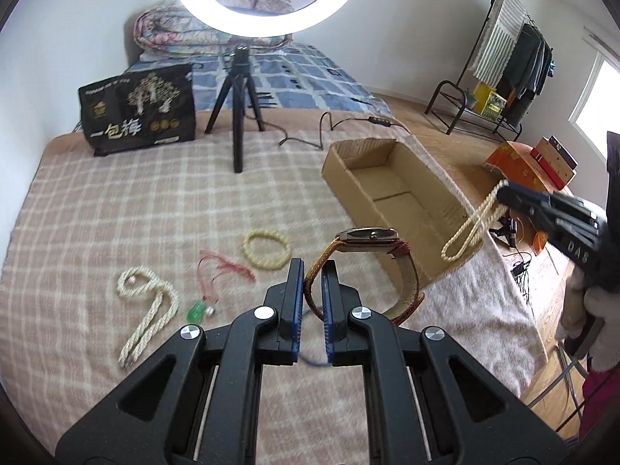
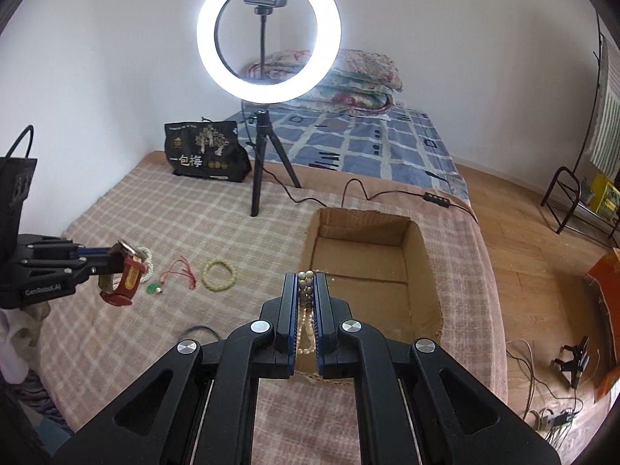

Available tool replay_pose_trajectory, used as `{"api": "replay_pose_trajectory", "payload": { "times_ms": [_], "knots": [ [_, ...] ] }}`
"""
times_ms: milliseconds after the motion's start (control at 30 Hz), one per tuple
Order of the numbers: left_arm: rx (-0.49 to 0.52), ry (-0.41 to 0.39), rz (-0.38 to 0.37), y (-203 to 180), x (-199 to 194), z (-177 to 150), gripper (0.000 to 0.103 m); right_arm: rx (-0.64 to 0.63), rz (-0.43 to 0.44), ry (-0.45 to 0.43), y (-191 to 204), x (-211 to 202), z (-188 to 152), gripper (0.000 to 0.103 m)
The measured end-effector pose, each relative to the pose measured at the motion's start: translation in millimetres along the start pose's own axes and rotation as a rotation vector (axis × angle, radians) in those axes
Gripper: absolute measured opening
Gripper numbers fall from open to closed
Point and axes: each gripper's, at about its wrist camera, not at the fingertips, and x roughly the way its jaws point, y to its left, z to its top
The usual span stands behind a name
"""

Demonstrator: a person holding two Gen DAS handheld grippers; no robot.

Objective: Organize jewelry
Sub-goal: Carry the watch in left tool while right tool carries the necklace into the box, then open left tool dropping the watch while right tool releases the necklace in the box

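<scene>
Left claw [image 1: 312,271] grips a red-strapped watch [image 1: 370,237] above the checked bed blanket [image 1: 116,201]; right claw [image 2: 306,283] clamps a hanging pearl necklace [image 2: 306,310] over the open cardboard box [image 2: 420,248]. Loose bracelets [image 1: 266,250] lie ahead, ring light tripod [image 1: 237,93] beyond.

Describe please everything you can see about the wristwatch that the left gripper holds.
The wristwatch has a rectangular metal-looking case, seen edge-on in the left wrist view, and a woven-looking strap, red and gold outside, tan inside. The left gripper is shut on one half of the strap, lifting the watch off the checked blanket; the other half curves down freely. It hangs beside the cardboard box, not in it. In the right wrist view the strap forms a red loop.
</scene>
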Motion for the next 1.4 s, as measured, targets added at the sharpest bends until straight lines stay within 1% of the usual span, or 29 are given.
{"api": "replay_pose_trajectory", "payload": {
  "times_ms": [133,233,333,600,767,1033,1100,1167,1200,1233,1267,1300,1333,1367,1400],
  "knots": [
    [0.019,0.004,-0.025,-17.5,23.5,21.4,0.007,0.029,-0.024,0.014,-20.0,5.0,-8.6,0.006],
    [0.038,0.0,-0.03,-31.8,43.2,34.7,0.007,0.039,-0.032,0.022,-30.8,8.7,-14.2,0.006],
    [0.046,0.018,-0.043,-46.6,65.8,44.8,0.007,0.055,-0.04,0.03,-40.1,11.9,-19.4,0.006],
    [0.065,0.074,-0.039,-79.2,123.9,64.3,0.007,0.09,-0.031,0.076,-54.7,32.4,-31.2,0.006],
    [0.069,0.11,-0.028,-88.9,152.8,69.7,0.007,0.108,-0.024,0.106,-59.0,46.1,-37.0,0.006],
    [0.031,0.153,-0.015,-80.7,179.3,72.4,0.007,0.119,-0.02,0.121,-60.7,55.3,-37.8,0.006],
    [0.025,0.153,-0.005,-79.1,180.8,73.9,0.011,0.118,-0.024,0.12,-61.1,55.2,-38.4,0.006],
    [0.027,0.149,-0.012,-78.0,181.9,75.1,0.023,0.116,-0.03,0.117,-61.3,54.6,-38.0,0.006],
    [0.032,0.143,-0.008,-78.1,180.8,75.8,0.028,0.113,-0.032,0.118,-61.0,54.3,-37.8,0.009],
    [0.036,0.133,0.003,-78.0,179.6,76.6,0.039,0.111,-0.039,0.118,-60.6,54.1,-37.6,0.014],
    [0.039,0.117,0.003,-78.3,176.2,77.5,0.047,0.109,-0.053,0.117,-59.7,53.6,-37.3,0.03],
    [0.041,0.11,0.001,-79.0,174.2,78.4,0.049,0.108,-0.067,0.113,-58.7,52.5,-37.3,0.051],
    [0.044,0.104,0.0,-79.1,171.9,79.6,0.05,0.107,-0.085,0.104,-57.2,50.6,-37.3,0.06],
    [0.046,0.102,0.0,-79.3,170.5,80.4,0.051,0.105,-0.099,0.096,-56.3,49.5,-36.9,0.073],
    [0.05,0.099,-0.001,-79.5,168.1,80.8,0.051,0.099,-0.107,0.091,-55.2,48.6,-36.3,0.077]
  ]
}}
